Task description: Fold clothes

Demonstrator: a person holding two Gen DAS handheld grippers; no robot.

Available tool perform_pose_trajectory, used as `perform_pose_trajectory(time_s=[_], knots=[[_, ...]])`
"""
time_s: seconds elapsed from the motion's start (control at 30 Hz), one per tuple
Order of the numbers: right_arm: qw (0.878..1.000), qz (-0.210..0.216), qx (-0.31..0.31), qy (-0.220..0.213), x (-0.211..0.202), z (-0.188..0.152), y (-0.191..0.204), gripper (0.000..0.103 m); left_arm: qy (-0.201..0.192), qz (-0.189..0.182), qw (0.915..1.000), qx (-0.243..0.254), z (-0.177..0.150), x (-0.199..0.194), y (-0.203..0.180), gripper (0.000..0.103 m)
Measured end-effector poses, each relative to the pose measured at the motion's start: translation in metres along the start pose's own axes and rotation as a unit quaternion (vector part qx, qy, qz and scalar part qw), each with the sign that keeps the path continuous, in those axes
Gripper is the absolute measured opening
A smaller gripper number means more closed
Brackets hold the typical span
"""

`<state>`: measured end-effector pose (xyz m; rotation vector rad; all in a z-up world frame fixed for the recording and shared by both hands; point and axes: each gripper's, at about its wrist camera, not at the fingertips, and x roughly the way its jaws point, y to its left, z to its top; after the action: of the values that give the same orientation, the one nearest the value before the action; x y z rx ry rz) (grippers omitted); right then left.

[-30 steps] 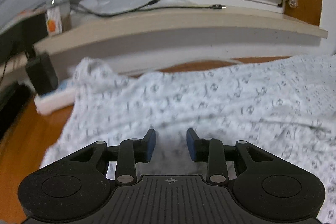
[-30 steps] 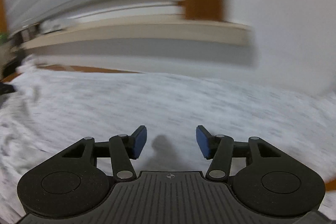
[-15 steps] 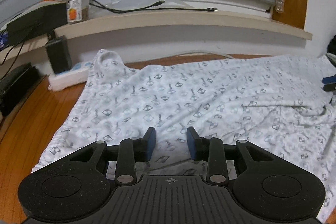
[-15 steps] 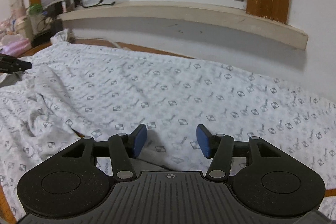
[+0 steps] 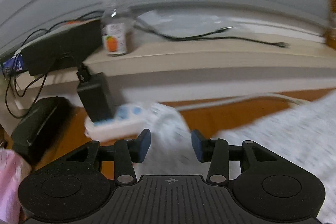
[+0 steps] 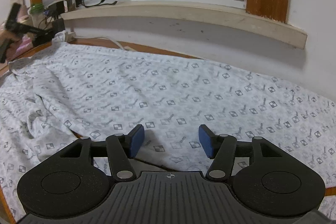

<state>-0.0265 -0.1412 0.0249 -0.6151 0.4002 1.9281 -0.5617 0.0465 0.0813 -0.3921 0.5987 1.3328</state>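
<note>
A white garment [image 6: 159,87] printed with small grey checks lies spread over a wooden table [image 6: 147,48]. In the blurred left wrist view, its far-left corner [image 5: 168,125] rises between the blue pads of my left gripper [image 5: 170,140]. Those jaws are opening and the pads do not press the cloth. My right gripper [image 6: 171,138] hovers over the garment's near edge. Its jaws are opening too, with only flat cloth below them. The right wrist view shows the left gripper [image 6: 19,26] at far left, beside that corner [image 6: 58,37].
A white power strip [image 5: 113,125] with a black adapter [image 5: 94,96] lies just left of the cloth corner. The window sill [image 5: 210,56] carries a bottle [image 5: 114,35], a black box [image 5: 61,45] and a cable [image 5: 210,36]. A pink sleeve [image 5: 8,182] shows bottom left.
My left gripper has swung left and forward to the garment's corner by the power strip, and its jaws stand wider. The right gripper's jaws have widened; over the last half second it held still.
</note>
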Motion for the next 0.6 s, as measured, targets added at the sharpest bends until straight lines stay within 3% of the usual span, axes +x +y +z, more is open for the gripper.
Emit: perform_pose_trajectory(time_s=[0.17,0.23,0.27,0.37,0.4,0.43,0.5,0.57,0.6], knots=[[1.0,0.001,0.001,0.0,0.0,0.0,0.0,0.06,0.012,0.0,0.9999,0.009,0.007,0.03,0.002,0.046],[1.0,0.001,0.001,0.0,0.0,0.0,0.0,0.06,0.011,0.005,0.9998,0.016,0.006,0.032,0.001,0.008],[1.0,0.001,0.001,0.001,0.0,0.0,0.0,0.06,-0.005,0.012,0.9998,0.013,0.007,0.028,0.003,0.003],[1.0,0.002,0.002,0.001,0.0,0.0,0.0,0.061,-0.098,0.031,0.9921,-0.073,0.014,-0.004,0.034,0.003],[1.0,0.002,0.002,0.001,0.0,0.0,0.0,0.061,-0.103,0.041,0.9897,-0.09,0.015,-0.006,0.04,0.007],[1.0,0.002,0.002,0.001,0.0,-0.001,-0.001,0.061,-0.079,0.056,0.9925,-0.074,0.017,0.0,0.039,0.01],[1.0,0.003,0.002,0.001,-0.001,-0.001,-0.001,0.061,-0.034,0.084,0.9954,-0.031,0.014,0.014,0.031,0.032],[1.0,0.003,0.002,0.001,-0.001,-0.001,-0.001,0.061,-0.033,0.094,0.9947,-0.026,0.006,0.013,0.026,0.045],[1.0,0.003,0.002,0.001,-0.001,-0.001,-0.001,0.061,-0.038,0.093,0.9946,-0.026,0.002,0.009,0.022,0.045]])
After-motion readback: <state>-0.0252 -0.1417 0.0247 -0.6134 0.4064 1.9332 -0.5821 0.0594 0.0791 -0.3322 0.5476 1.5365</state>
